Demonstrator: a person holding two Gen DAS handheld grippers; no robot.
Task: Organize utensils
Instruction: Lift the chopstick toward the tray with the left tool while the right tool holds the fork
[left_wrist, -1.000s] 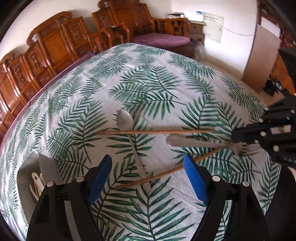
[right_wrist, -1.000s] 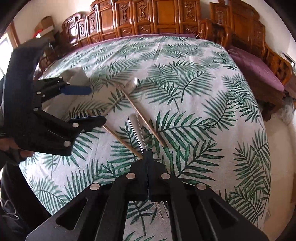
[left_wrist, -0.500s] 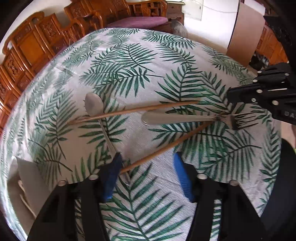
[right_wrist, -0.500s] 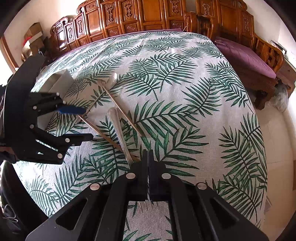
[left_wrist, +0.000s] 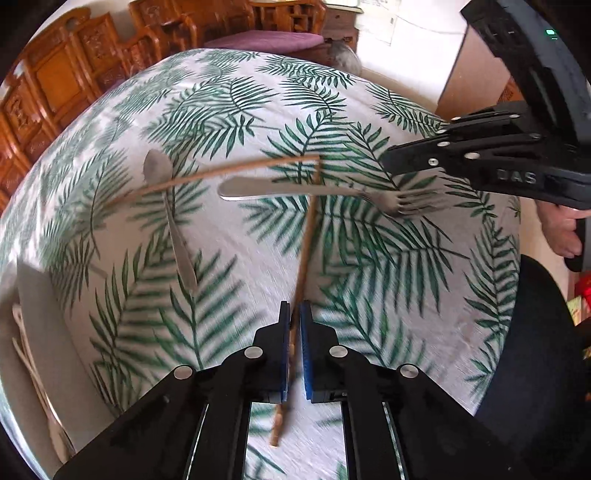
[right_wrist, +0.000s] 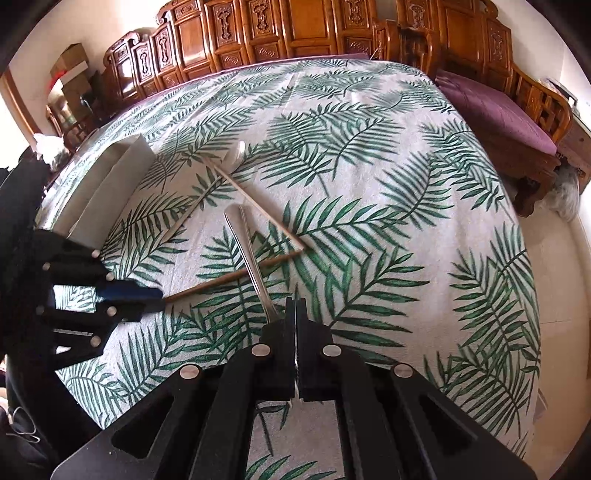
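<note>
A table draped in a white cloth with green palm leaves carries scattered cutlery. In the left wrist view, the left gripper has its blue pads pressed onto the near end of a wooden chopstick, which runs away across the middle of the table. A second chopstick lies crosswise beyond it, over a metal spoon. Only this view shows the fork whole, tines under the right gripper, and pale utensils in a grey tray at the table's left edge.

The right wrist view shows the right gripper pressed together on the fork's neck, with the tines hidden. It alone shows the left gripper from the side, pinching the chopstick.
</note>
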